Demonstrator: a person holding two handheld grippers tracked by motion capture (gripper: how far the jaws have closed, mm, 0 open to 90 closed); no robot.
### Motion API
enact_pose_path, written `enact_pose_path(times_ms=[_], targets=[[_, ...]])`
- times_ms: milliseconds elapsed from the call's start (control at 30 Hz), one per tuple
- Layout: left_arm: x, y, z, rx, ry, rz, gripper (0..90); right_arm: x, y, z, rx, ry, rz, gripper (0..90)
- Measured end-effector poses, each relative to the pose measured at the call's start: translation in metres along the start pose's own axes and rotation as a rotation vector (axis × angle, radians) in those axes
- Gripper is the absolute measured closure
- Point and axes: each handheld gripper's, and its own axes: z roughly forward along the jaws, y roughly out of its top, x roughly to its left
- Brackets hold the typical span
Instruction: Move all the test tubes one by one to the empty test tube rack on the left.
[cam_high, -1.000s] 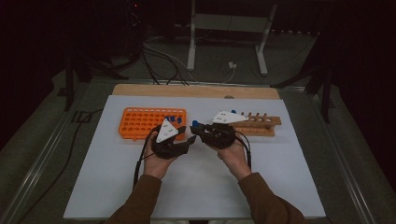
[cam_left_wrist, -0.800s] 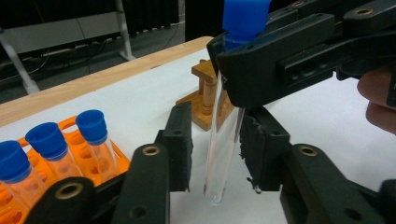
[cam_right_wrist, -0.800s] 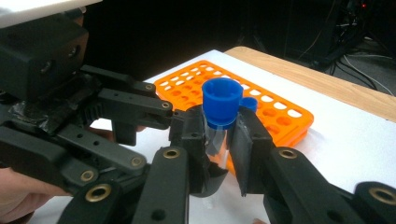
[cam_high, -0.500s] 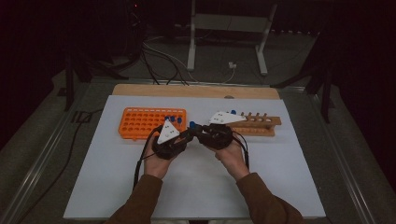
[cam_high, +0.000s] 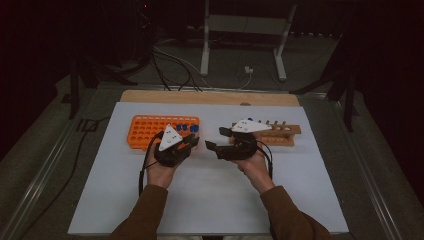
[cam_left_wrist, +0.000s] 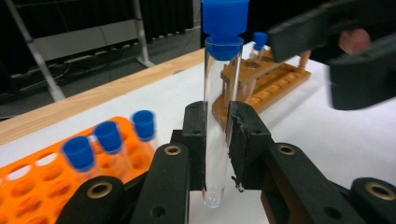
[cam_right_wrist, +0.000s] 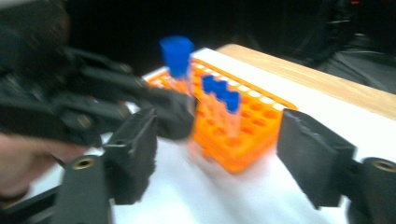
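A clear test tube (cam_left_wrist: 222, 93) with a blue cap stands upright between the pads of my left gripper (cam_left_wrist: 217, 135), which is shut on its lower half. From the right gripper view the same tube (cam_right_wrist: 177, 60) rises from the left gripper (cam_right_wrist: 173, 109). My right gripper (cam_right_wrist: 219, 158) has just been opening; its jaws stand wide apart with nothing between them. In the high view the left gripper (cam_high: 192, 141) and the right gripper (cam_high: 214, 139) face each other a short way apart above the white mat, between the orange rack (cam_high: 150, 132) and the wooden rack (cam_high: 285, 135).
The orange rack (cam_left_wrist: 28, 186) holds several blue-capped tubes (cam_left_wrist: 107, 140) near its right end. The wooden rack (cam_left_wrist: 266, 79) carries one blue-capped tube (cam_left_wrist: 259, 44). A wooden board (cam_high: 210, 97) edges the back of the white mat (cam_high: 210, 200). Cables and a metal stand lie beyond.
The two grippers came together at the tube, then parted. The right gripper's jaws have spread and drawn back to the right. The left gripper keeps the tube.
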Motion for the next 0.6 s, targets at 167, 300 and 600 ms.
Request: enact_pose_path(times_ms=[167, 300, 600], targets=[[0.013, -0.001, -0.007, -0.017, 0.037, -0.023, 78.2, -0.007, -0.006, -0.006, -0.002, -0.033, 0.012, 14.6], [0.026, -0.004, -0.011, -0.016, 0.076, -0.040, 78.2, -0.011, -0.010, -0.012, -0.003, -0.065, 0.011, 8.3], [0.044, -0.012, -0.011, -0.027, 0.133, -0.071, 78.2, -0.019, -0.018, -0.030, -0.031, -0.107, 0.011, 4.4]])
